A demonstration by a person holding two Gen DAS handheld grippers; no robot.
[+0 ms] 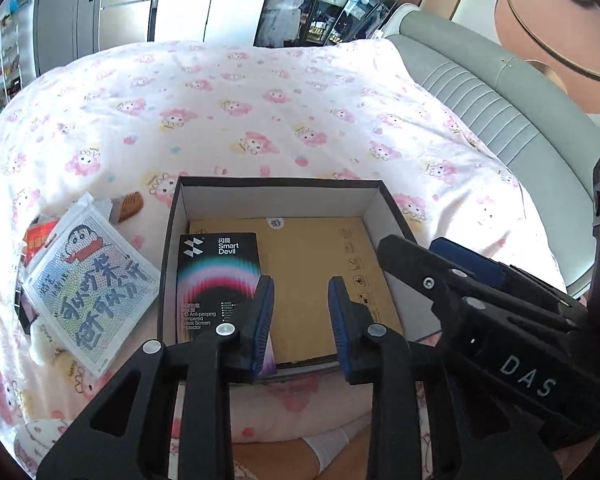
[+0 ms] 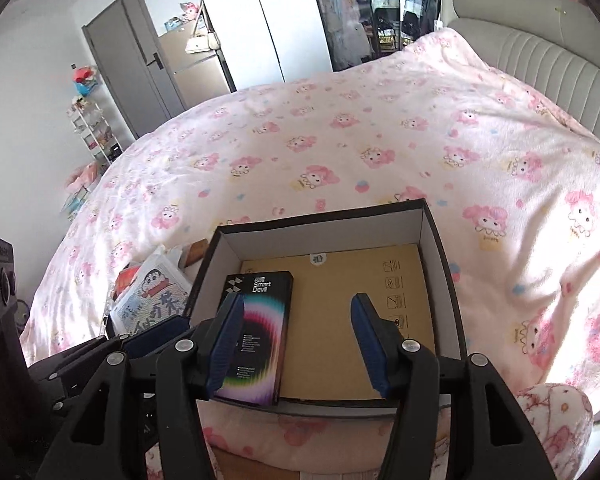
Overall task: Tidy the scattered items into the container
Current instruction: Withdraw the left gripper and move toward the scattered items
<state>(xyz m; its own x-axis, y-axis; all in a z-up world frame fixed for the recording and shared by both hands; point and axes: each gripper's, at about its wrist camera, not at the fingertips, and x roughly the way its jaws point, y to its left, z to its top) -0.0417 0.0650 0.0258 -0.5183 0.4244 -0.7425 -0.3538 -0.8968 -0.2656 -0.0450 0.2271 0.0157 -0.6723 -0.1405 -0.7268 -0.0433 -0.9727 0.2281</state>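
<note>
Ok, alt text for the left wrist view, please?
An open box sits on a pink patterned bedspread, holding one black screen protector pack along its left wall. The left gripper hangs over it, open and empty. A cartoon pouch and comb lie left of the box.

right gripper (image 2: 298,344) empty, agape | Smart Devil pack (image 2: 260,332) – in box (image 2: 444,276)

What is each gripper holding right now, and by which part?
Nothing. The left gripper and right gripper both have empty jaws standing apart above the box; the Smart Devil package lies inside it.
</note>
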